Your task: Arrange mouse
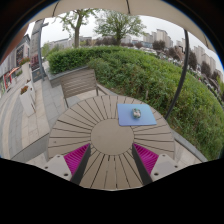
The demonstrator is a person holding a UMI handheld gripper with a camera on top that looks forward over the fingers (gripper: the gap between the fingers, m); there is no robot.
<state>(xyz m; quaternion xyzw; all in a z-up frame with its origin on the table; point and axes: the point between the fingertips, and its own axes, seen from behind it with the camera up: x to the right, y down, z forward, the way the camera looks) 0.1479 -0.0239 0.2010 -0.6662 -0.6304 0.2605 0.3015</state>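
The claw [111, 160] is released and holds nothing; its fingers hover spread above the round slatted bench [85, 125]. The mouse [136, 114] lies on a blue mat [147, 119], beyond the fingers and toward the right one. I judge the wide opening prepares an approach to grasp the mouse.

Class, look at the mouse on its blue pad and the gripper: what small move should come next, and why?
Probably move the gripper forward and to the right toward the mouse. The fingers look open, with nothing between them, and the mouse sits on the pad well beyond them across the table.
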